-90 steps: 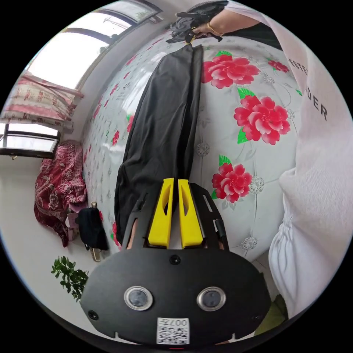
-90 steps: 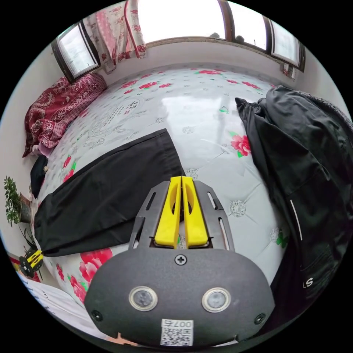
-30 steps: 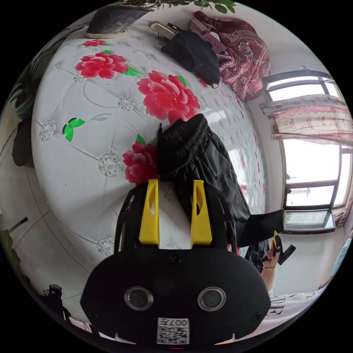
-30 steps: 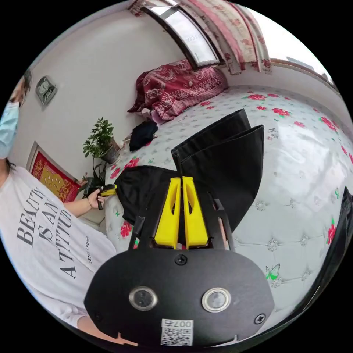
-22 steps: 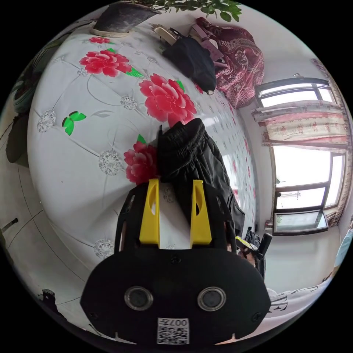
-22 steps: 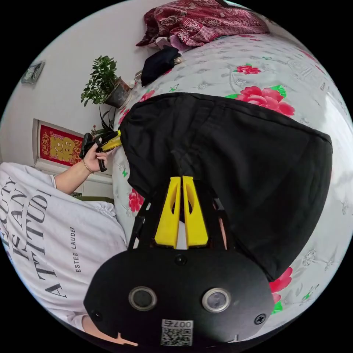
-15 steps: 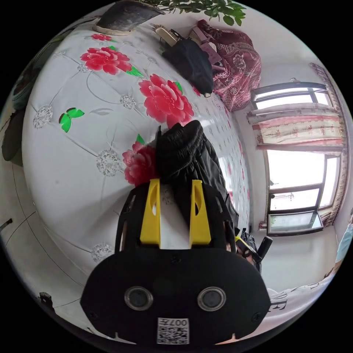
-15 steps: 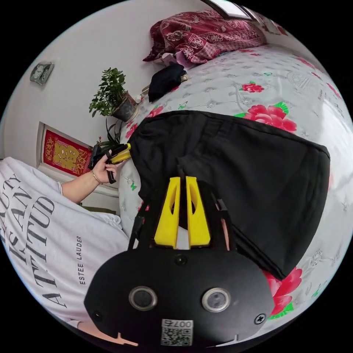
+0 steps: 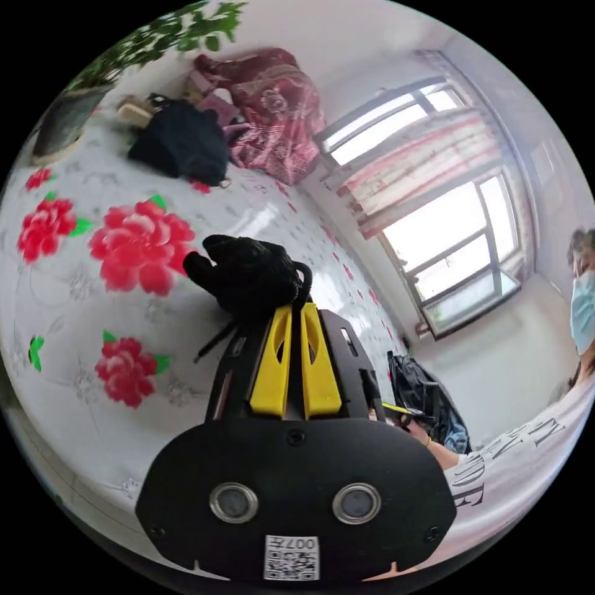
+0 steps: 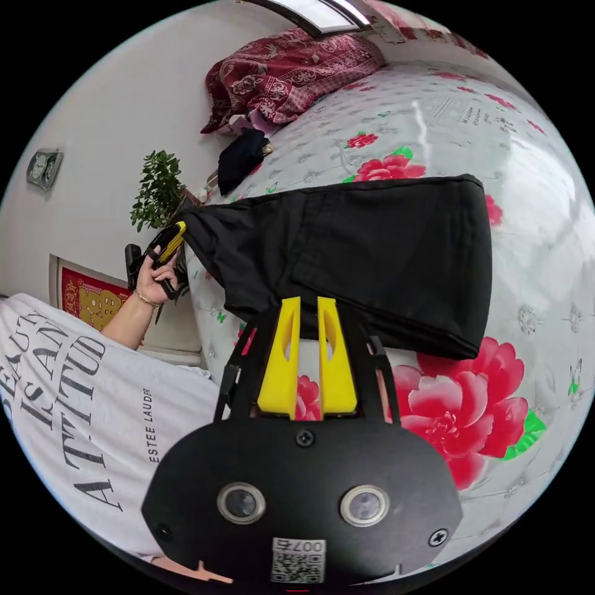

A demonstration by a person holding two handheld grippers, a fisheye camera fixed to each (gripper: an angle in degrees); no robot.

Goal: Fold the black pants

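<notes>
Found jaws of the left gripper (image 9: 296,308) drawn to a hairline gap, both pressing on a bunched, gathered end of the black pants (image 9: 248,279) right at the tips. Found jaws of the right gripper (image 10: 304,302) parted by a narrow slot, with nothing between them. Tips sit level with the garment's near edge; contact cannot be determined.

Located the garment directly beyond the right jaws, doubled over into a broad flat panel on the white quilted bed cover with red flowers (image 10: 545,260). Seen one corner pulled out to a point off the far side of the left-hand jaw, where a hand (image 10: 152,276) holds the other tool clamped on it.

Judged as follows: corner kept under tension to hold the layers aligned and flat, right jaws freed to take a fresh hold for the next fold. First fold assessed as laid, further folds outstanding. Risk of the stacked layers sliding if tension is dropped too soon.

Recorded beyond the garment, well apart from both jaws: small dark cloth bundle (image 10: 242,158), green potted plant (image 10: 155,186), crumpled dark red patterned blanket (image 10: 291,68).
</notes>
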